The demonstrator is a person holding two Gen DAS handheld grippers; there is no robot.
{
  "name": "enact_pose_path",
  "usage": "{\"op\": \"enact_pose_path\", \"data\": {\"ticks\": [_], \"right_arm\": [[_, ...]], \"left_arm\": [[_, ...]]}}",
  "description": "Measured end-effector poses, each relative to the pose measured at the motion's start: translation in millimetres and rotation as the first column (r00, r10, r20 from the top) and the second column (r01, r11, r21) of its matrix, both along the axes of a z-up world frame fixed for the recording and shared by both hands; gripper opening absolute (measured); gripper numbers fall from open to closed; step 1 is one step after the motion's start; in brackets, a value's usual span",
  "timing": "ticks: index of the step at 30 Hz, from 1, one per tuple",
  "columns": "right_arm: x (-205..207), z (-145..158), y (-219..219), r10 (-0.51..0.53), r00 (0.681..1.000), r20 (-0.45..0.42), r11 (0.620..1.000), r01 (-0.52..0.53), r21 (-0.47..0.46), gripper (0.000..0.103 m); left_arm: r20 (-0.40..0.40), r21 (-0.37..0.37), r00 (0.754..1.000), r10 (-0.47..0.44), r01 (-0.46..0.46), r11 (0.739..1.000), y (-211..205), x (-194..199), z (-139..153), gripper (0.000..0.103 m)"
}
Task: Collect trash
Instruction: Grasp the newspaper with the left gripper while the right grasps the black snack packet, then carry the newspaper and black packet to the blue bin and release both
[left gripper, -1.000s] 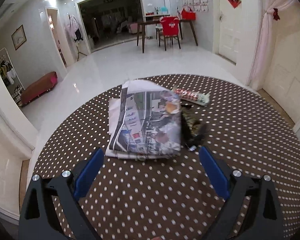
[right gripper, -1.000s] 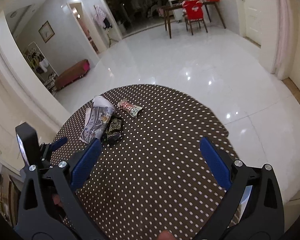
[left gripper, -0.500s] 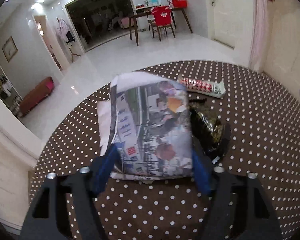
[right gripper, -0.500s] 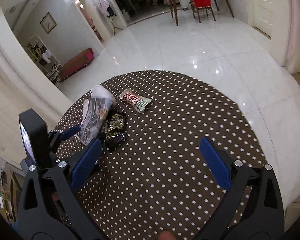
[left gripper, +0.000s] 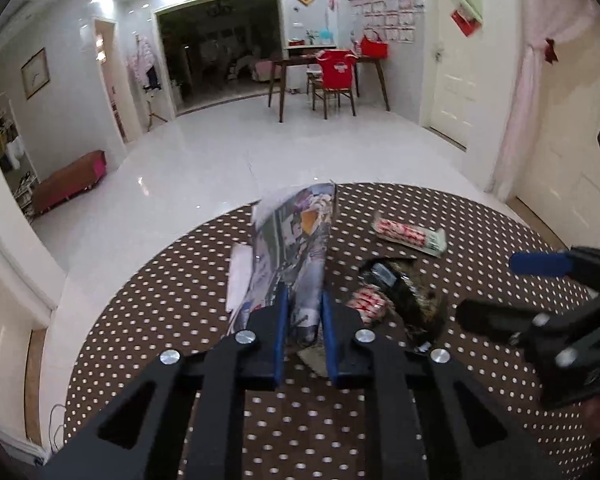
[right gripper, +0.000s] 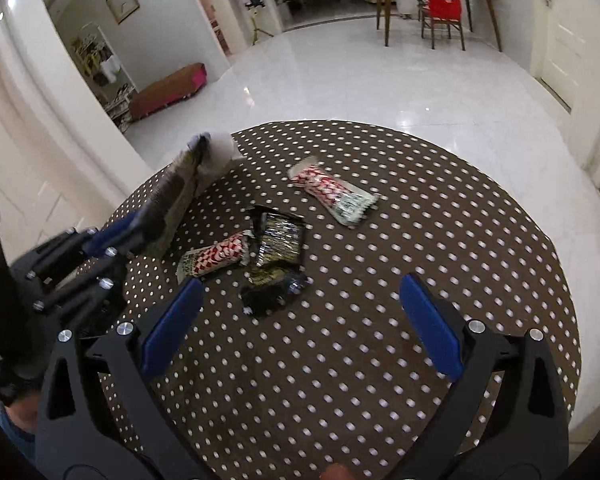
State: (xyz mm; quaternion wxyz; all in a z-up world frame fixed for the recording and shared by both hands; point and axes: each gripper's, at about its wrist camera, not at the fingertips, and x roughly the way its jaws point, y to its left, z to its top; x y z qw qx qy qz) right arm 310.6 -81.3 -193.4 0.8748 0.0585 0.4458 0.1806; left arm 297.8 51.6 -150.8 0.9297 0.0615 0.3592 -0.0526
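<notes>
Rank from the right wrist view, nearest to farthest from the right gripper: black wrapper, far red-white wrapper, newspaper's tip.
1. Black wrapper, just ahead of the right gripper.
2. Far red-white wrapper, beyond it, centre.
3. Newspaper's tip, far left, raised off the table.

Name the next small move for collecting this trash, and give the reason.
Probably lift the left claw a little, carrying the folded newspaper clear of the table. Its jaws have just been closing and now pinch the paper, which uncovers a red-and-white wrapper beside the dark wrapper. The right claw stands open near them, holding nothing.
</notes>
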Motion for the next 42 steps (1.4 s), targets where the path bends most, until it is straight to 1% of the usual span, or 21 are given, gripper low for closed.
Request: {"op": "enact_pose_path", "data": {"ticks": [2, 4, 5, 6, 7, 8, 9, 10, 12, 15, 16, 19, 22, 26, 29, 37, 42], "right_arm": [[5, -2, 10, 0.008, 1.0, 0.01, 1.0, -0.008, -0.025, 0.095], [11, -6, 21, 0.017, 1.0, 0.014, 0.998, -0.017, -0.056, 0.082], [15, -10, 27, 0.018, 1.0, 0.012, 0.997, -0.017, -0.079, 0.078], [19, -14, 33, 0.02, 1.0, 0.007, 0.995, -0.019, -0.099, 0.068], [22, -19, 38, 0.028, 1.0, -0.003, 0.992, -0.028, -0.123, 0.059], [24, -22, 42, 0.033, 0.999, -0.008, 0.99, -0.034, -0.138, 0.056], [25, -26, 45, 0.037, 0.999, -0.012, 0.987, -0.039, -0.157, 0.049], [24, -27, 48, 0.042, 0.999, 0.001, 0.983, -0.041, -0.177, 0.038], [21, -27, 50, 0.052, 0.999, 0.011, 0.979, -0.048, -0.198, 0.033], [14, -27, 41, 0.046, 0.999, -0.005, 0.988, -0.047, -0.147, 0.031], [11, -26, 35, 0.042, 0.999, -0.007, 0.989, -0.043, -0.138, 0.031], [-1, -20, 14, 0.023, 1.0, -0.011, 0.998, -0.023, -0.06, 0.031], [-14, -8, -8, 0.007, 1.0, 0.002, 1.0, -0.007, 0.003, 0.031], [-28, 9, -32, -0.008, 0.999, 0.031, 0.999, 0.006, 0.052, 0.031], [-40, 20, -47, -0.017, 0.999, 0.051, 0.996, 0.013, 0.087, 0.031], [-56, 47, -90, -0.082, 0.991, 0.105, 0.992, 0.071, 0.106, 0.031], [-66, 61, -122, -0.145, 0.98, 0.135, 0.985, 0.13, 0.117, 0.031]], "left_arm": [[0.0, 0.014, 0.999, 0.032, -0.032, 0.999, -1, 6, -2, 0.021], [-0.027, 0.004, 0.999, 0.04, -0.04, 0.999, 5, 14, -7, 0.022], [-0.037, -0.003, 0.999, 0.039, -0.039, 0.999, 7, 19, -10, 0.022], [-0.048, -0.015, 0.998, 0.038, -0.038, 0.999, 8, 22, -12, 0.022], [-0.055, -0.031, 0.998, 0.035, -0.036, 0.999, 9, 25, -13, 0.021], [-0.054, -0.035, 0.998, 0.036, -0.038, 0.999, 13, 27, -12, 0.02], [-0.051, -0.04, 0.998, 0.038, -0.04, 0.998, 14, 28, -12, 0.018], [-0.048, -0.044, 0.998, 0.041, -0.043, 0.998, 16, 29, -11, 0.016], [-0.035, -0.055, 0.998, 0.05, -0.052, 0.997, 19, 22, -5, 0.014], [-0.019, -0.078, 0.998, 0.059, -0.06, 0.995, 24, 16, 3, 0.011], [-0.015, -0.094, 0.998, 0.061, -0.063, 0.994, 26, 14, 7, 0.01], [0.002, -0.15, 0.997, 0.076, -0.075, 0.986, 36, 2, 20, 0.008], [0.013, -0.189, 0.997, 0.078, -0.074, 0.979, 47, -8, 32, 0.007], [0.027, -0.242, 0.998, 0.065, -0.057, 0.969, 49, -23, 46, 0.006], [0.043, -0.265, 0.998, 0.053, -0.04, 0.963, 48, -33, 55, 0.006], [0.093, -0.319, 0.995, -0.026, 0.055, 0.946, 22, -56, 81, 0.006], [0.117, -0.34, 0.989, -0.087, 0.122, 0.932, -11, -59, 91, 0.006]]}}
